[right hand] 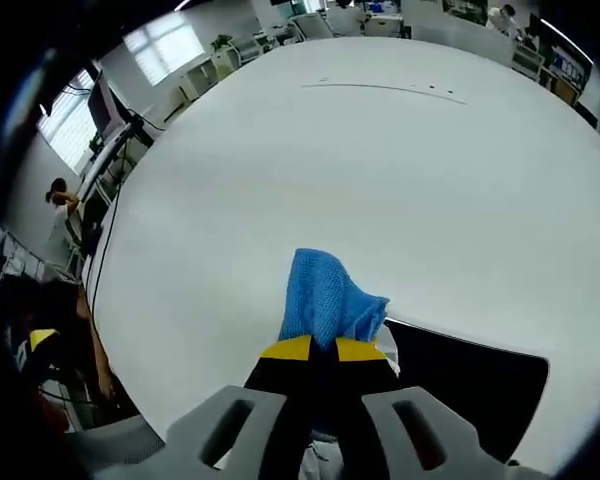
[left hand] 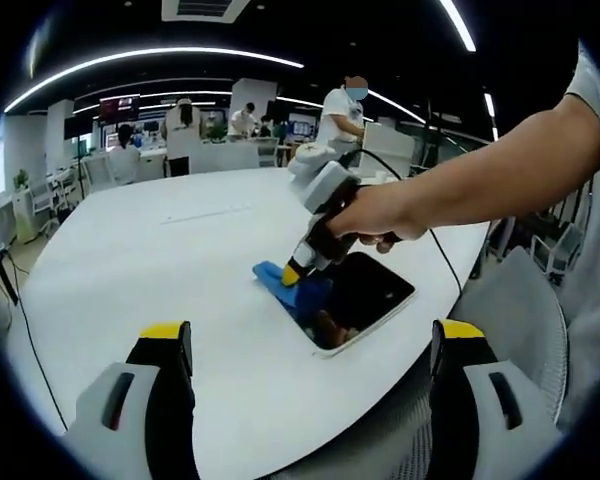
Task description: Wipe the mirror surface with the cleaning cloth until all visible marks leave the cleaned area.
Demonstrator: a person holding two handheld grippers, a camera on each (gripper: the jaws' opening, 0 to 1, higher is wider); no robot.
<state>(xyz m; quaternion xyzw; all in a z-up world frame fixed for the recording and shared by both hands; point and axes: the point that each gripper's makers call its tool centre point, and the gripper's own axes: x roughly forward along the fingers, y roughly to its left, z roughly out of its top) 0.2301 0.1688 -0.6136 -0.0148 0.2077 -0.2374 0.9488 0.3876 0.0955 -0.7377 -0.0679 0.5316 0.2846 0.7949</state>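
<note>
A blue cleaning cloth (left hand: 285, 286) lies half on the white table and half over the near corner of a dark rectangular mirror (left hand: 370, 295) with a white frame. In the left gripper view the right gripper (left hand: 296, 274), held by a person's hand, points down onto the cloth with its yellow-tipped jaws closed on it. In the right gripper view the right gripper (right hand: 323, 349) is shut on the blue cloth (right hand: 325, 297), at the mirror's (right hand: 470, 385) left corner. The left gripper (left hand: 310, 335) is open and hovers near the table's front edge, holding nothing.
The large white round table (left hand: 170, 250) spreads far beyond the mirror. A black cable (left hand: 450, 260) runs from the right gripper across the table edge. A grey chair (left hand: 520, 300) stands at the right. Several people and desks stand behind the table.
</note>
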